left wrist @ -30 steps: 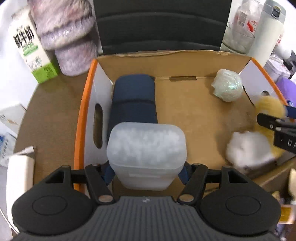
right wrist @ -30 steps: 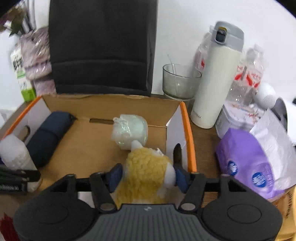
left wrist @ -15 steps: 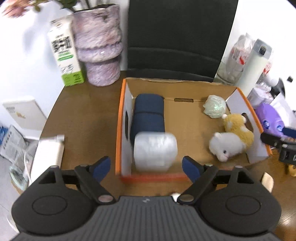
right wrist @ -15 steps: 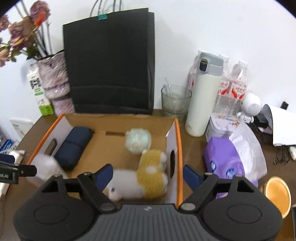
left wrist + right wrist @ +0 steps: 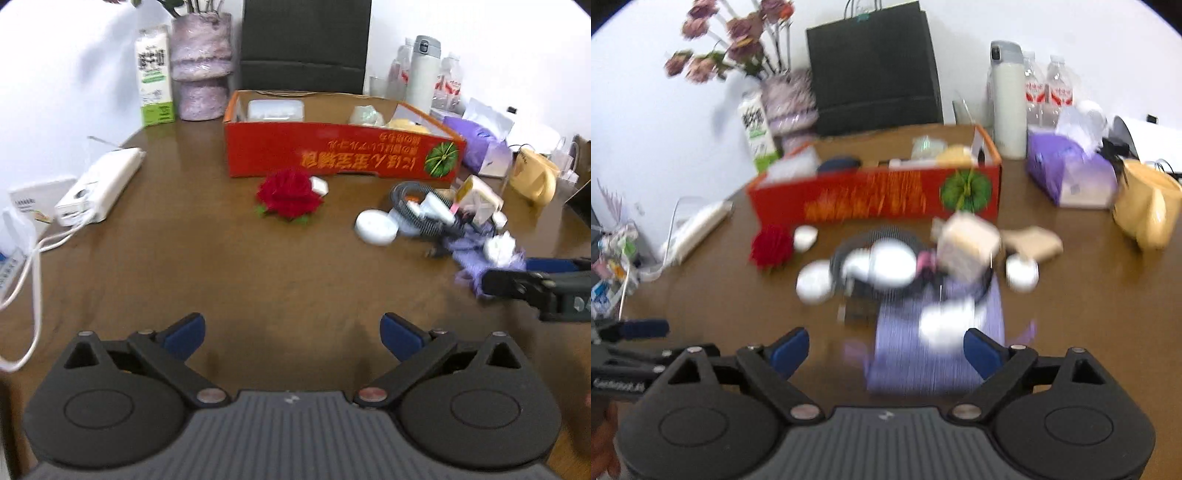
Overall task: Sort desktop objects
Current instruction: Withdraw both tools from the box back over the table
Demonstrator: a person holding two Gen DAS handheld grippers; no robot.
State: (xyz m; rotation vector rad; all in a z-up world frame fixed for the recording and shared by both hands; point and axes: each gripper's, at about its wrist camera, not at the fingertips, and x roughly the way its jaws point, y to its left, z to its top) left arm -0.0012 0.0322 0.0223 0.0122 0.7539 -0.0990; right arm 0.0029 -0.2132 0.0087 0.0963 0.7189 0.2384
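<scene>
The red cardboard box (image 5: 340, 155) stands at the back of the brown table, and in it are a frosted plastic container (image 5: 276, 109), a pale green ball (image 5: 365, 115) and a yellow plush toy (image 5: 406, 125). In front of the box lie a red fabric rose (image 5: 288, 195), a white round disc (image 5: 376, 230) and a blurred pile on a purple cloth (image 5: 938, 354). My left gripper (image 5: 291, 328) hangs over bare table, its jaws opening with nothing between them. My right gripper (image 5: 885, 349) is over the purple cloth, jaws opening too, gripping nothing.
A milk carton (image 5: 154, 77), a purple vase (image 5: 201, 66) and a black bag (image 5: 304, 44) stand behind the box. A white power strip (image 5: 99, 186) with a cable lies at the left. A thermos (image 5: 1008, 99), a purple tissue pack (image 5: 1071, 173) and a yellow container (image 5: 1148, 210) are on the right.
The left gripper let go of the frosted container and the right let go of the plush, both inside the box. Both opened wide and pulled back to the near side of the table.
</scene>
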